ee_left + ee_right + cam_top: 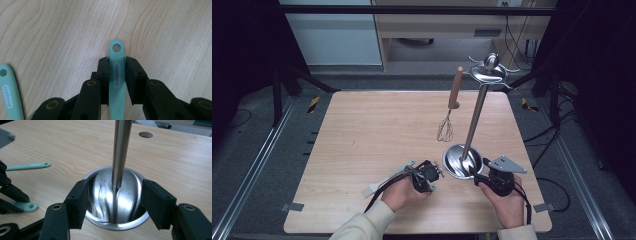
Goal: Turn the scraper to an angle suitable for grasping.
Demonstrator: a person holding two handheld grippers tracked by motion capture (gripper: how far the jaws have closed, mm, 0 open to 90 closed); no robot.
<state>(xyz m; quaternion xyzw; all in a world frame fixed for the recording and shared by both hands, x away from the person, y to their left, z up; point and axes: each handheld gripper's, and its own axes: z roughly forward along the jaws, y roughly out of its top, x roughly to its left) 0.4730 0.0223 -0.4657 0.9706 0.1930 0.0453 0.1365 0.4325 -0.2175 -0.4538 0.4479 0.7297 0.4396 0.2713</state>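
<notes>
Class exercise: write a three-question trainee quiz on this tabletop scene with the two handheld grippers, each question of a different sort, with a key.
1. True or false: the left gripper is shut on a mint-green handle.
2. What does the right gripper straddle? A whisk; B steel stand base; C cable.
3. Fill in: the whisk hangs from the stand's ___ .

Key: 1 true. 2 B, the steel stand base. 3 top.
</notes>
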